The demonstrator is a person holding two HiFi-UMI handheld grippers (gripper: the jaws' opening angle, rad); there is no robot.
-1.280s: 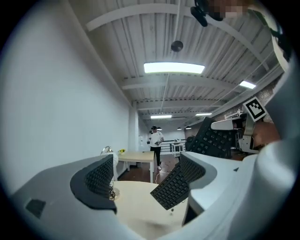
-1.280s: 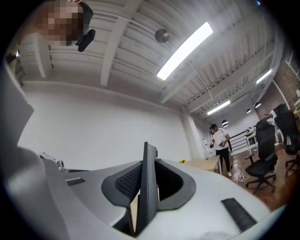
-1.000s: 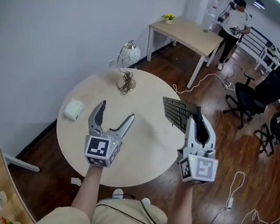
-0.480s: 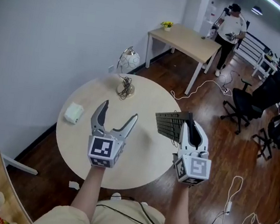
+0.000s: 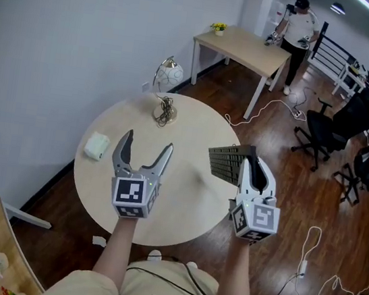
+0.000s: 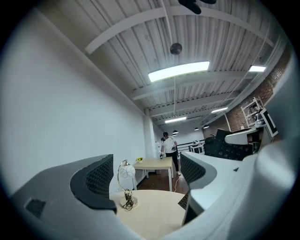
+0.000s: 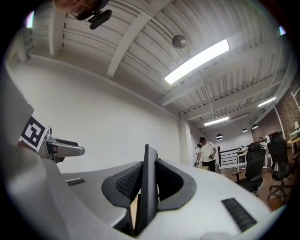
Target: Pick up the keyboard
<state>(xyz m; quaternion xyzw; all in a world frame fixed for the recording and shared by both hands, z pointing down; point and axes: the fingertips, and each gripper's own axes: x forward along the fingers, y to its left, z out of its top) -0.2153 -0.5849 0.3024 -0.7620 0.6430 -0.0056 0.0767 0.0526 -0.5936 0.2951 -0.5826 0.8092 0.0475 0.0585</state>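
Round pale-wood table (image 5: 188,129) | right gripper (image 5: 251,162) clamps thin black keyboard (image 5: 225,163) | left gripper (image 5: 147,145) jaws apart, empty

The round table (image 5: 194,128) has a pale wood-look top with a smooth, matt finish. The flat black keyboard (image 5: 227,162) looks like matt plastic. The left gripper (image 5: 148,140) and the right gripper (image 5: 252,162) have smooth light-grey plastic shells with a slight sheen. Their dark-grey pads (image 6: 100,176) carry a fine, rough grid texture. The marker cubes (image 5: 130,194) show matt black-and-white faces. The arched lamp (image 5: 172,75) has a glossy metal stem and a smooth white globe. The dark brown plank floor (image 5: 285,157) is glossy wood and reflects light. The white wall (image 5: 63,38) is matt paint. The white ribbed ceiling (image 6: 206,42) looks like painted corrugated sheet.
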